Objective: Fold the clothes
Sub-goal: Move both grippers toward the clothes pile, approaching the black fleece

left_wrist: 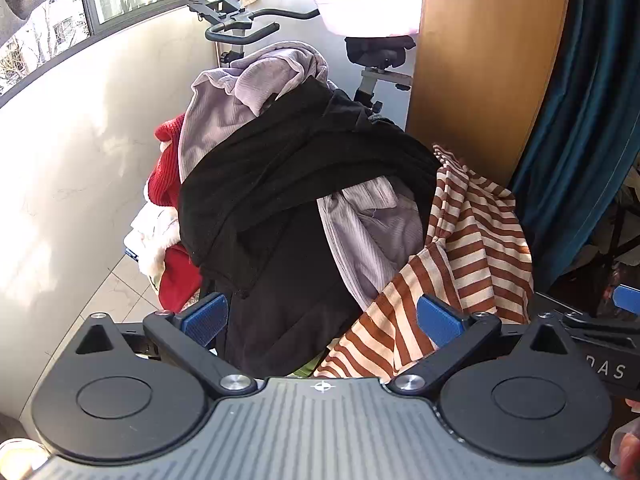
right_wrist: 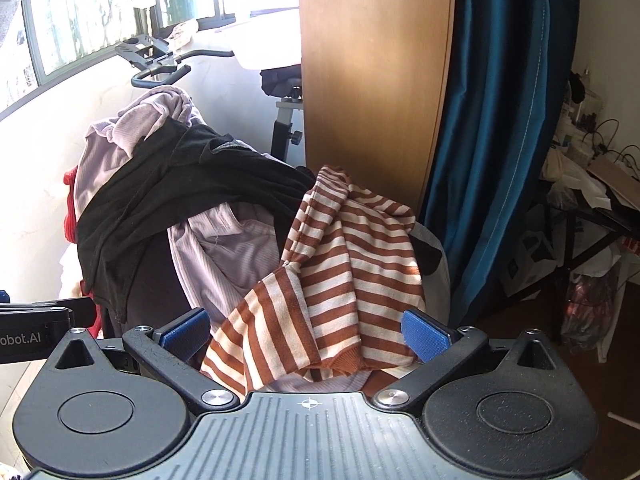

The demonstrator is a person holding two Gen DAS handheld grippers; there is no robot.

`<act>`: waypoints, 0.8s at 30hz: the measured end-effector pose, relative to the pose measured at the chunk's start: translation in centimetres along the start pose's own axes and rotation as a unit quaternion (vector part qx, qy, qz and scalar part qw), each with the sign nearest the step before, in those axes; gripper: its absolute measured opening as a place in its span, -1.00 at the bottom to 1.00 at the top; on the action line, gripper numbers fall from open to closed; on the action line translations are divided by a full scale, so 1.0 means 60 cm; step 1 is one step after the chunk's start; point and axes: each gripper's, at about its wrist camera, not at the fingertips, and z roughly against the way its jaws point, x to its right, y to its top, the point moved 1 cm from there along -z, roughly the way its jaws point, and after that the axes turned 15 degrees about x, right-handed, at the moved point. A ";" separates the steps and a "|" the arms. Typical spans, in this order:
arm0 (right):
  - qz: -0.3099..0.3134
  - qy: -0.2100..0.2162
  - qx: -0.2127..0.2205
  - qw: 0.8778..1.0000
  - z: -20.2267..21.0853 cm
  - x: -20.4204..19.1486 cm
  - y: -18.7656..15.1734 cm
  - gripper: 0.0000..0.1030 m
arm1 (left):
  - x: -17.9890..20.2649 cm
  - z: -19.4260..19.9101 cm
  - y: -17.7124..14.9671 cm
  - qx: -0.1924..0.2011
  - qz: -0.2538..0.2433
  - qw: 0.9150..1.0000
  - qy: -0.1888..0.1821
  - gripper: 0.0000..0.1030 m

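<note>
Showing a heap of unfolded clothes in the centre of both wrist views, piled in front of a black exercise bike (left_wrist: 240,28) that stands in the upper middle of the left wrist view against a pale wall under a window. A black knit garment (left_wrist: 288,176) drapes across the middle of the heap, over a pale lilac ribbed garment (left_wrist: 248,92) that shows at the top and again below the black band. A red knit garment (left_wrist: 164,172) lies at the left edge of the heap. A rust-and-cream striped jersey garment (right_wrist: 344,264) hangs on the right side, its lower hem reaching the bottom centre of the right wrist view.

The left claw (left_wrist: 320,320) stands fully apart, its blue pads on either side of the black and striped cloth, clamped on nothing. The right claw (right_wrist: 306,334) likewise stands fully apart, the striped hem lying between its blue pads without being pressed.

A brown wooden panel (right_wrist: 372,80) rises behind the heap, with a dark teal curtain (right_wrist: 500,120) to its right.
</note>
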 end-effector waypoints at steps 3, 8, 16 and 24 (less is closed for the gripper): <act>-0.001 -0.004 -0.006 1.000 -0.001 -0.007 -0.001 0.99 | -0.006 -0.003 -0.003 -0.003 -0.001 1.000 -0.004 0.99; 0.002 -0.010 -0.007 1.000 0.001 -0.017 -0.003 0.99 | -0.013 -0.010 -0.007 -0.010 0.001 1.000 -0.011 0.99; 0.005 -0.022 -0.011 1.000 0.001 -0.024 -0.003 0.99 | -0.017 -0.028 -0.012 -0.035 0.008 0.999 -0.029 0.99; 0.000 -0.039 -0.014 0.999 0.010 -0.018 -0.010 0.99 | -0.008 -0.041 -0.024 -0.064 0.019 0.996 -0.058 0.99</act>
